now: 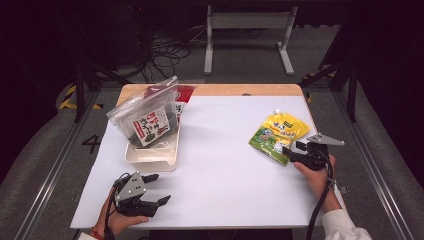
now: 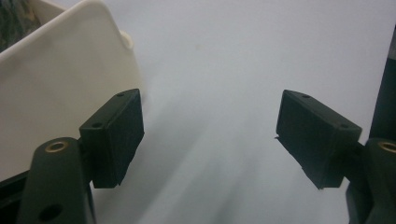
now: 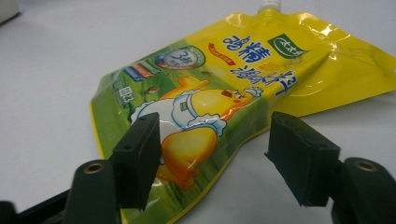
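A yellow and green spout pouch (image 1: 277, 135) with a cartoon chick lies flat on the white table at the right. My right gripper (image 1: 292, 148) sits low at its near end, jaws open. In the right gripper view the pouch (image 3: 224, 84) reaches between the two pads of the right gripper (image 3: 212, 158), which stand apart from it. My left gripper (image 1: 161, 188) is open near the table's front left edge, with nothing between its jaws. The left gripper view has the left gripper (image 2: 208, 135) over bare table, with a cream tray (image 2: 56, 93) just beside its left pad.
The cream tray (image 1: 150, 159) stands left of centre and holds a clear zip bag (image 1: 147, 117) with a dark packet inside, leaning upright. A red packet (image 1: 185, 95) lies behind it. A wooden table edge (image 1: 225, 90) runs along the back.
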